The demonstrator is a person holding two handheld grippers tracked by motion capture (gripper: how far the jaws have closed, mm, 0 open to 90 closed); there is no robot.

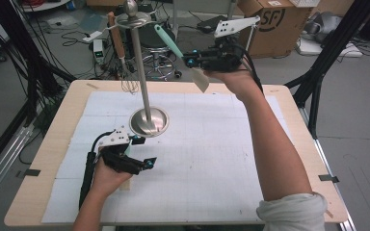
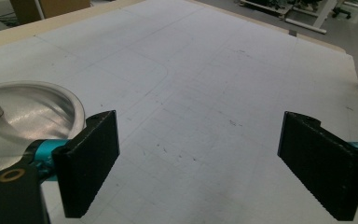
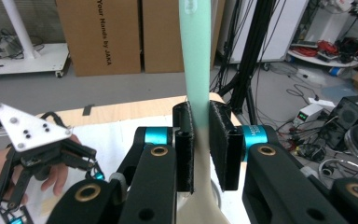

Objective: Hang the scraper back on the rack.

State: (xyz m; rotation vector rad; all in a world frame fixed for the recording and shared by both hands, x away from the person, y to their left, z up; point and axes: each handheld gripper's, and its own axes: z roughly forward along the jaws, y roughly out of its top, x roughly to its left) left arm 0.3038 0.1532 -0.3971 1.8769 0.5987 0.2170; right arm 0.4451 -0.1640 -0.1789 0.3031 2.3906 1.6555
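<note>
The right tongs (image 1: 189,59), in the upper middle of the high view, are closed on a mint-green spatula (image 1: 173,47) and hold it in the air, close to the top of the metal stand (image 1: 141,72). In the right gripper view the two black pads press on the green handle (image 3: 196,70) from both sides, and the pale blade (image 1: 201,80) hangs down below the tongs. The stand has a round base (image 1: 148,122) that rests on the white mat (image 1: 212,159) of the bench (image 1: 43,159), and a wooden-handled whisk (image 1: 120,53) already hangs from its top ring at the upper left. So one utensil seems to be in its place, and the spatula is lifted but, as far as I can tell, not yet hooked on the ring; this hanging is what is left. The left tongs (image 1: 142,151), at the lower left of the high view, stand wide and empty just beside the base, perhaps ready to steady the stand.
</note>
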